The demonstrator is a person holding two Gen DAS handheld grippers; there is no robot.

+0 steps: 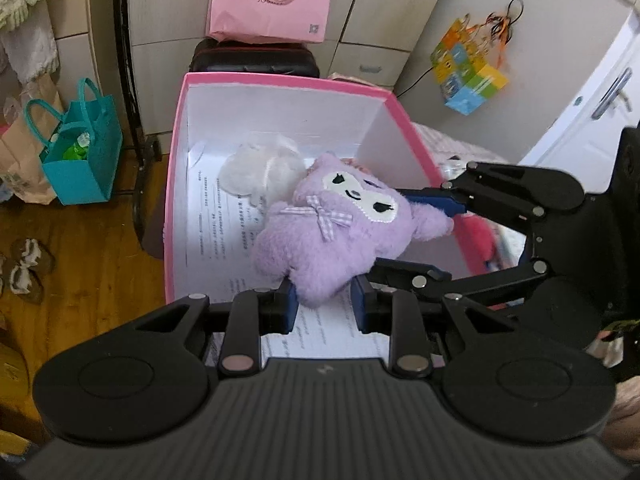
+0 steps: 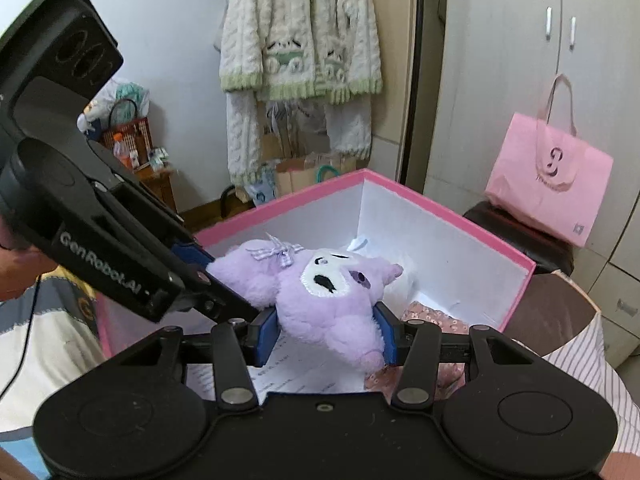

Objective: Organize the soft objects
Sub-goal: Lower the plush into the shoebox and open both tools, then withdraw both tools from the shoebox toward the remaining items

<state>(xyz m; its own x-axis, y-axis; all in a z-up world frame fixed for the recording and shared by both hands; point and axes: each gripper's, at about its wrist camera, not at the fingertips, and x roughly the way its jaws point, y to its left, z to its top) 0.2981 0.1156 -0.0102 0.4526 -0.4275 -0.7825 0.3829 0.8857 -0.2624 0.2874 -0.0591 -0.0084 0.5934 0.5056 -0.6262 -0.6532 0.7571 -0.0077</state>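
Note:
A purple plush toy (image 1: 340, 228) with a white face and a checked bow hangs over the open pink box (image 1: 280, 82). My left gripper (image 1: 325, 306) is shut on the plush's lower end. My right gripper (image 2: 329, 338) is shut on its ear end; in the left wrist view it (image 1: 416, 236) reaches in from the right. The plush also shows in the right wrist view (image 2: 320, 292), above the box (image 2: 516, 300). A white soft item (image 1: 260, 172) lies inside the box on printed paper (image 1: 224, 232).
A teal bag (image 1: 80, 152) stands on the wooden floor at left. A pink shopping bag (image 1: 272, 0) rests on a dark stool (image 1: 256, 58) behind the box. A floral cloth (image 2: 432, 320) lies in the box. A knit cardigan (image 2: 300, 40) hangs behind.

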